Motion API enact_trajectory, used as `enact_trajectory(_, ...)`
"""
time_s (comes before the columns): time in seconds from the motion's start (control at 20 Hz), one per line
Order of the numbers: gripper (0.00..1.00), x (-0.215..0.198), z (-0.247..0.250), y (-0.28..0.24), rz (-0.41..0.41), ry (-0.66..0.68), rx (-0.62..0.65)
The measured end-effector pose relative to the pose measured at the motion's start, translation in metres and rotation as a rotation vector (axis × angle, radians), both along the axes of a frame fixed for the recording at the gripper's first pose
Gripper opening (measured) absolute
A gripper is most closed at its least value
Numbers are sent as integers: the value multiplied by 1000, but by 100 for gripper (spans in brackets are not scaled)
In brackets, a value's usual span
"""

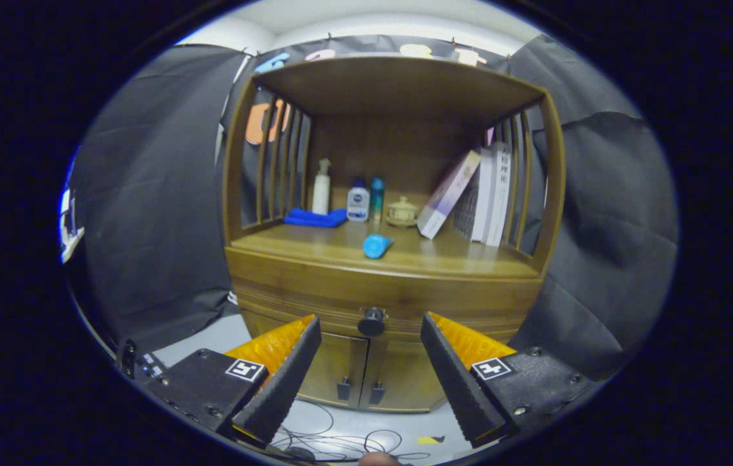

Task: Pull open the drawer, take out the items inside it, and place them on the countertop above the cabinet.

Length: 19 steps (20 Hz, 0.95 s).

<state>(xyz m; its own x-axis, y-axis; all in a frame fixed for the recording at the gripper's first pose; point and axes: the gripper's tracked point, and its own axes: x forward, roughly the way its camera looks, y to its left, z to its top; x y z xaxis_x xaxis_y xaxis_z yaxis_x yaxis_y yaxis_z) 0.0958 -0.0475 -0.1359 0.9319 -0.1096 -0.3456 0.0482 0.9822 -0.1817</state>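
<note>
Trouble would likely come at the knob (372, 321): it is small and round, and fingers closing off-centre could slip from it and leave the drawer (379, 299) stuck — or jerk the cabinet (366, 372). The gripper (370, 375) hangs spread wide, holding nothing, with the knob between and beyond its fingertips. That drawer sits flush and shut, its contents hidden. A blue tube (377, 246) lies near the countertop's (470, 259) front edge; whether it came from the drawer I cannot tell. Bottles (358, 202), a blue cloth (316, 218), a small jar (401, 211) and leaning books (476, 194) crowd the back edge, so room stays at the front. Cables (340, 440) trail over the floor.
</note>
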Motion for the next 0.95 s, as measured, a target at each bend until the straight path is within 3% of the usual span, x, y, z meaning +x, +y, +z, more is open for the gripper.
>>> enact_trajectory(0.55, 100, -143, 146, 35, 121, -267, 99)
enact_trajectory(0.75, 100, -192, 166, 39, 135, -310, 106)
enact_trajectory(0.95, 100, -211, 167, 37, 134, -337, 113)
